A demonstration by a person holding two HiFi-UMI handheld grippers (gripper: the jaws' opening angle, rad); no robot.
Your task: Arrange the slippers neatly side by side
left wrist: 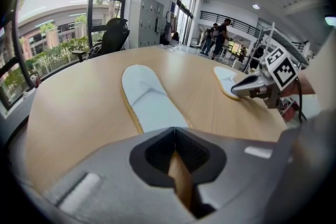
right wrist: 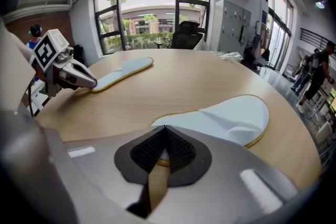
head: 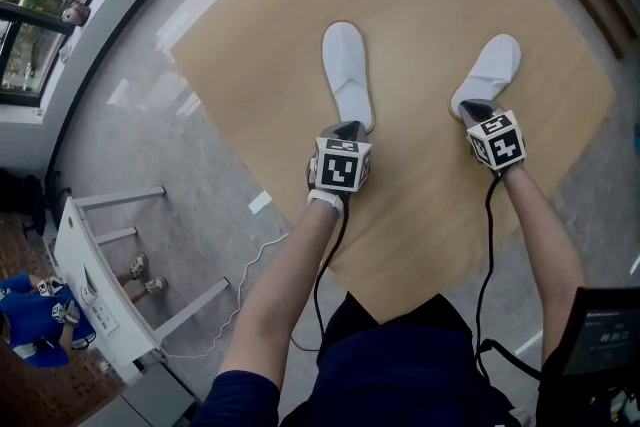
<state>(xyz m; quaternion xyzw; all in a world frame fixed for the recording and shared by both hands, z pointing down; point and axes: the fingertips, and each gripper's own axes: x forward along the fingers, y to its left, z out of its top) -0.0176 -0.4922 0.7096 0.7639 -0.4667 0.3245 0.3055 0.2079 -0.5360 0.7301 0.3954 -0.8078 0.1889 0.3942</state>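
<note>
Over the near edge of the table, the left forearm and right forearm reach forward almost straight, spread slightly apart. The left gripper has its jaws closed tip to tip at the heel of the left slipper, which lies mid-table, toe toward the far edge. The right gripper, jaws likewise together, sits over the heel of the right slipper, well apart nearer the right edge, toe angled toward the far right corner.
</note>
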